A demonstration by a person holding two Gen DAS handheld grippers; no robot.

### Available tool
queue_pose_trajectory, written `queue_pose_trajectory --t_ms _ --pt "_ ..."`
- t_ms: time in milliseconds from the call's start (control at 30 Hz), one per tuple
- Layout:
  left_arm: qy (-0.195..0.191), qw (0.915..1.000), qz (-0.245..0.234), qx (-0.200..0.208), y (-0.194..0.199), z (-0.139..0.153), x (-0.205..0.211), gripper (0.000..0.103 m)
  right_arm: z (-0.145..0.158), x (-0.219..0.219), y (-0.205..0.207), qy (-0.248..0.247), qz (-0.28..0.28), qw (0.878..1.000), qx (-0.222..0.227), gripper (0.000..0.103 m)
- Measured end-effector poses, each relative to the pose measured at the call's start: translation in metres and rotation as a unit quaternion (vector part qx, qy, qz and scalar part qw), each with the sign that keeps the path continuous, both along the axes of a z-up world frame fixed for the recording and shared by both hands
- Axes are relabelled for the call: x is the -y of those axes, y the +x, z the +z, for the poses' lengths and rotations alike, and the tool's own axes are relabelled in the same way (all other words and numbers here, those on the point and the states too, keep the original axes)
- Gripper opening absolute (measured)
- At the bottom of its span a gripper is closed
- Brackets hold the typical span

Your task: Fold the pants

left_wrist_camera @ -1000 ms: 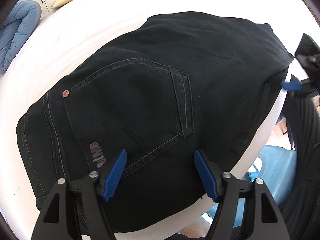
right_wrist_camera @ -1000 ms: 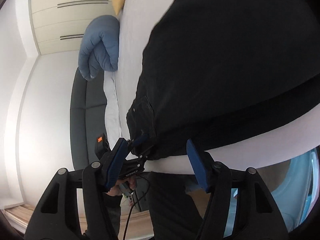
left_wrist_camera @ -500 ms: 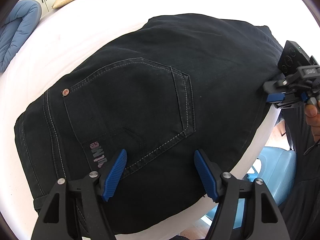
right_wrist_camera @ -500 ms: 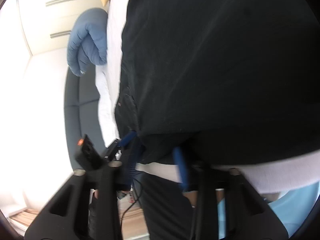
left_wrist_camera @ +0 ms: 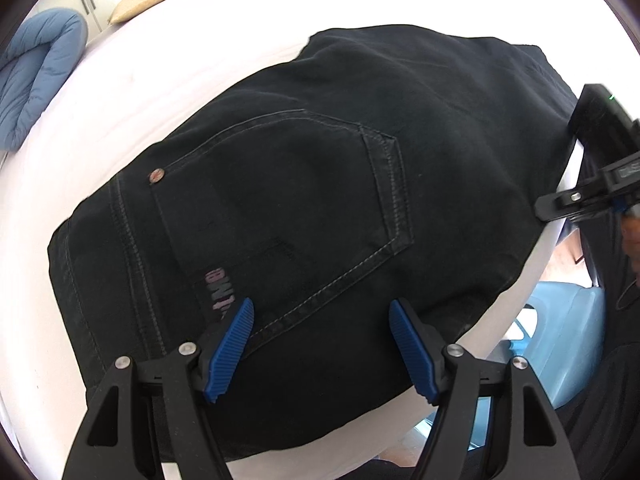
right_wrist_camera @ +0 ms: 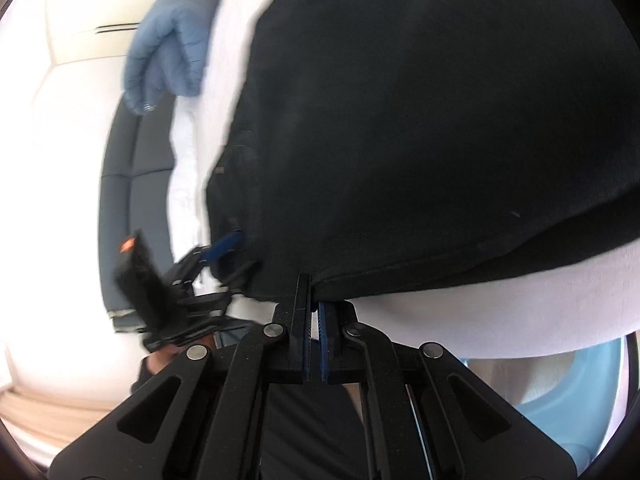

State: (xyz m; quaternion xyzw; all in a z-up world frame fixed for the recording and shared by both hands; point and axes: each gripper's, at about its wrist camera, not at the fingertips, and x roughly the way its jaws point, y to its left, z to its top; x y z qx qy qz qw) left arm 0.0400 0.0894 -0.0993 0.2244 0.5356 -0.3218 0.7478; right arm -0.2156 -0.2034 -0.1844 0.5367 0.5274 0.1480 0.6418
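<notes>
My left gripper [left_wrist_camera: 320, 344] gapes wide, ribbed blue pads over the black denim pants [left_wrist_camera: 320, 184] lying folded on the smooth white bed [left_wrist_camera: 160, 80]. My right gripper [right_wrist_camera: 315, 304] pinches their stitched hem.

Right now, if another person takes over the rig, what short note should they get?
Left gripper: open, over the pants at the back pocket, holding nothing.
Right gripper: jaws almost shut at the pants' near edge; whether cloth is pinched is not clear.
Pants: lying on the white bed, apparently already folded at least once.
Left to do: confirm the right grip, then finish folding.
</notes>
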Motion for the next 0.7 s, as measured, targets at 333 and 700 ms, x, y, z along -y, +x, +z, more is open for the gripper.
queue_pose_trajectory --t_ms 333,700 --pt "0.031 0.9994 0.014 0.005 0.003 0.0 -0.016 0.078 0.0 0.003 -0.007 0.03 0.011 0.999 -0.018 0.003" --pt "0.052 0.9984 -0.003 0.02 -0.023 0.042 -0.011 0.076 0.078 0.11 -0.047 -0.023 -0.079 0.995 0.049 0.004"
